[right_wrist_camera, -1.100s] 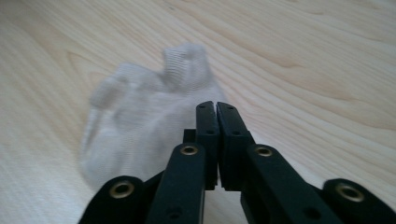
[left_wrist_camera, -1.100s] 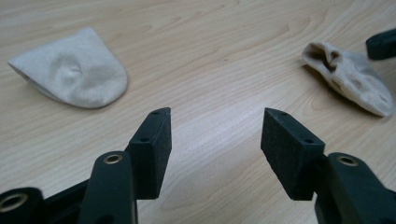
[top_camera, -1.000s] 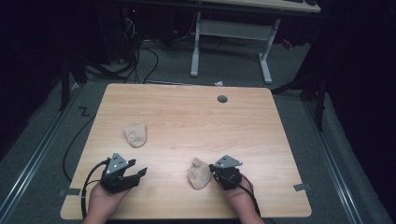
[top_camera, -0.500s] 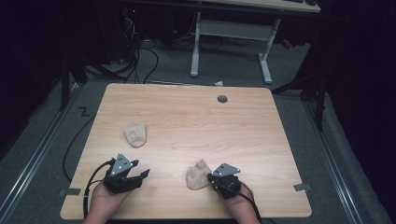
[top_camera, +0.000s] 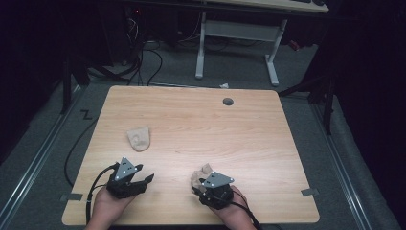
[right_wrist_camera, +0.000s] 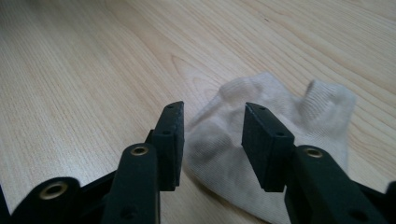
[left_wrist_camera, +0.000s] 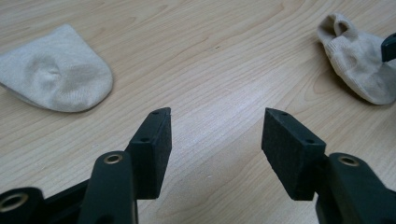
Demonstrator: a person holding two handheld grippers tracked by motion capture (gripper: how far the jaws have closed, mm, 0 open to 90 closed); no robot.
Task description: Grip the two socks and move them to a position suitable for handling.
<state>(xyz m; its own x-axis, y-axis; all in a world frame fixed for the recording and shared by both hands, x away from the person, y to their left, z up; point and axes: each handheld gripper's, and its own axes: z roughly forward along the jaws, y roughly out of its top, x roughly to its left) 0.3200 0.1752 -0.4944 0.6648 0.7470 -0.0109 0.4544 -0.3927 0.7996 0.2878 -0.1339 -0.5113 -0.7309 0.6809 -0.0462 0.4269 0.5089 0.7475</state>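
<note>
right gripper: jaws just opened, released, pads either side of crumpled beige sock at table near edge | left gripper: wide, empty | second sock: flat, apart | handling: light, limp, likely bunches; best pinched at ribbed cuff

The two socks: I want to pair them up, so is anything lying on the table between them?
No. In the high view only bare wood lies between the flat sock and the crumpled sock on the table.
</note>
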